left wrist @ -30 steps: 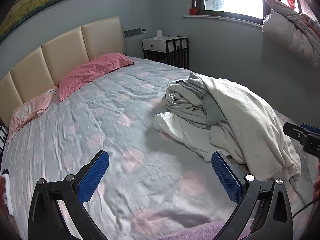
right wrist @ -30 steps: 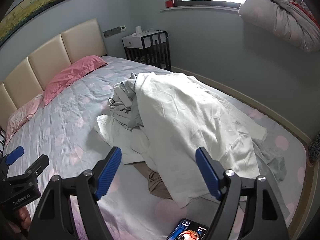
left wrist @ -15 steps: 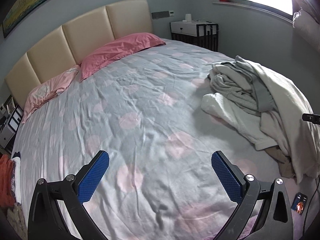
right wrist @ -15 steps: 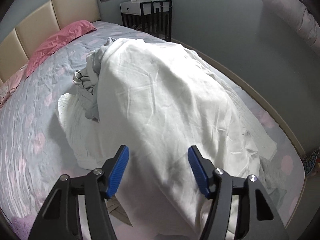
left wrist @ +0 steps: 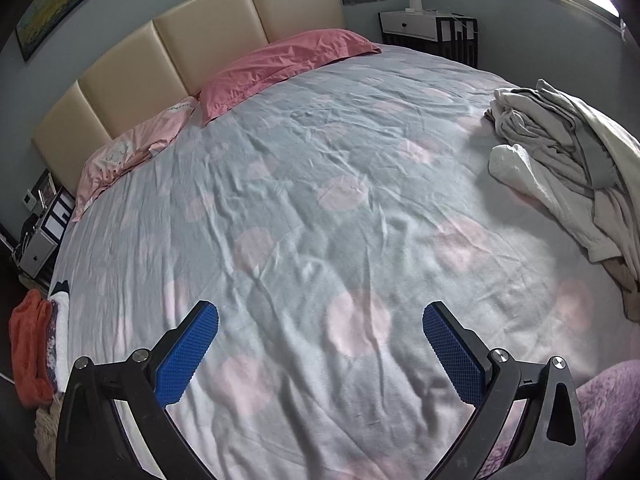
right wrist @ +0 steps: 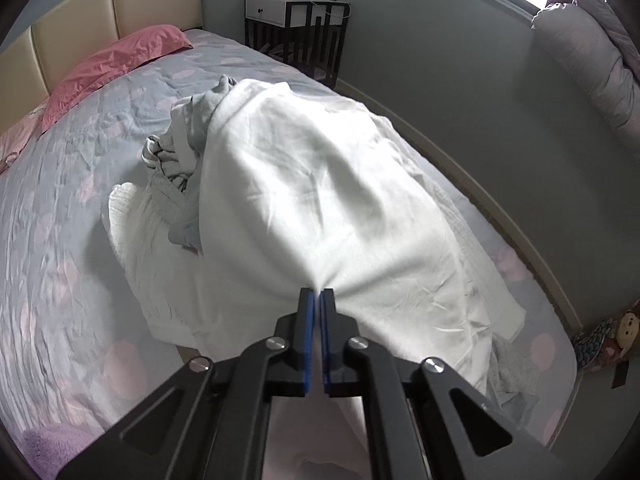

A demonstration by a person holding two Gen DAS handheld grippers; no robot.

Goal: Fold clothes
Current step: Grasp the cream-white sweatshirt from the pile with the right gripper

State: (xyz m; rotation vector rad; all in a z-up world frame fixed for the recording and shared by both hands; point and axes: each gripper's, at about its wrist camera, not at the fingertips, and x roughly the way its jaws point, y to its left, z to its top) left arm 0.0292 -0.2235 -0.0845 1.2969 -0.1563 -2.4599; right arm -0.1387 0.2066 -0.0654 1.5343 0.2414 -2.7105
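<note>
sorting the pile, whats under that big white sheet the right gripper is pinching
Poking out from under the white sheet: crumpled grey garments and a white textured cloth. Whatever lies under its middle is covered.

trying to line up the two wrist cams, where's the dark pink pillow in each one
Left wrist: the dark pink pillow lies upper centre, against the beige headboard, far beyond the open left gripper.
Right wrist: the same pillow sits upper left, behind the white garment pinched by the right gripper.
Shared landmark: the white nightstand at the bed's far corner.
</note>
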